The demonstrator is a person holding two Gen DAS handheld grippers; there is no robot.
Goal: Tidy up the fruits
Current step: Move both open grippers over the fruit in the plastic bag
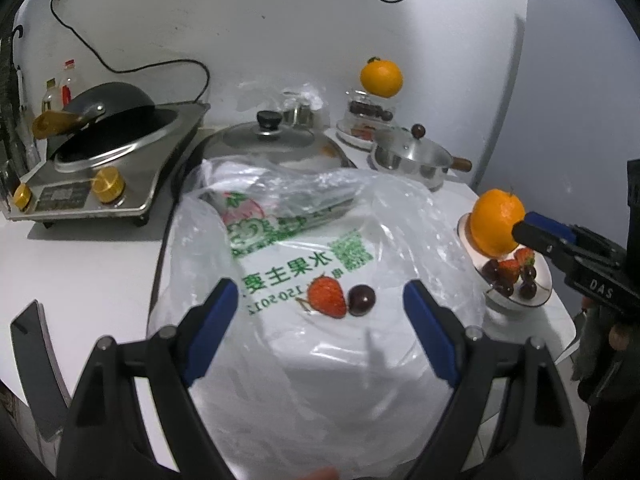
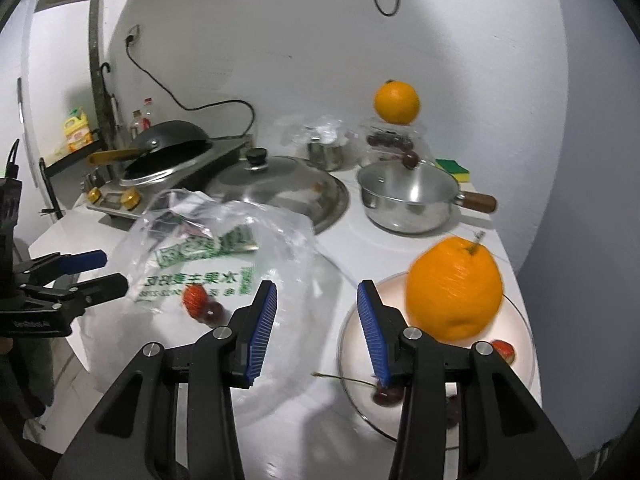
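My left tool [image 1: 320, 312] is open over the bag [image 1: 304, 240]; a strawberry [image 1: 327, 296] and cherry [image 1: 362, 300] lie on the film at 12 o'clock. My right tool [image 2: 316, 320] is part open and empty, with the plate [image 2: 352, 344] and orange [image 2: 454, 288] at 2 o'clock. Berries bruise: I'd pinch them lightly across the middle. The film is slick, so the cherry may roll.

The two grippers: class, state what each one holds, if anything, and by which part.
Nothing is held. The left gripper stands open over the plastic bag; the right gripper has empty jaws beside the plate.
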